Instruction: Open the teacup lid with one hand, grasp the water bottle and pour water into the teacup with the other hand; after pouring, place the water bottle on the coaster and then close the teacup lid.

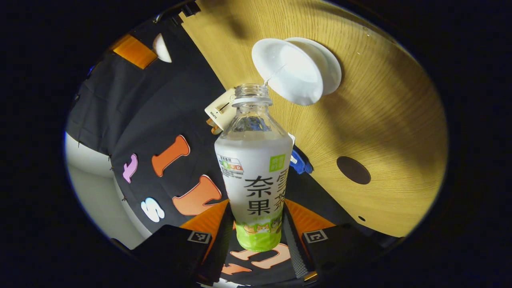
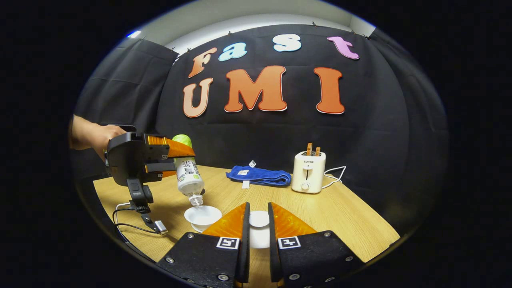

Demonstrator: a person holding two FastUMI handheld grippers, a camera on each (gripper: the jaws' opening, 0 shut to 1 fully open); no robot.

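While tilted over teacup (image 2: pixel 202 216), bottle (image 1: pixel 256 176) pinched betw. left tongs (image 1: pixel 256 236); lid (image 2: pixel 259 219) in right tongs (image 2: pixel 256 224).

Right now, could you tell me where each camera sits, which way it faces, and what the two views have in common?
Left gripper view: rides the left gripper, tipped down toward the table; its fingers clamp the water bottle, whose mouth is over the teacup.
Right gripper view: rides the right gripper, level across the table to the toaster and blue towel; its fingers hold the teacup lid; a hand shows.
Shared: bottle, teacup, table.
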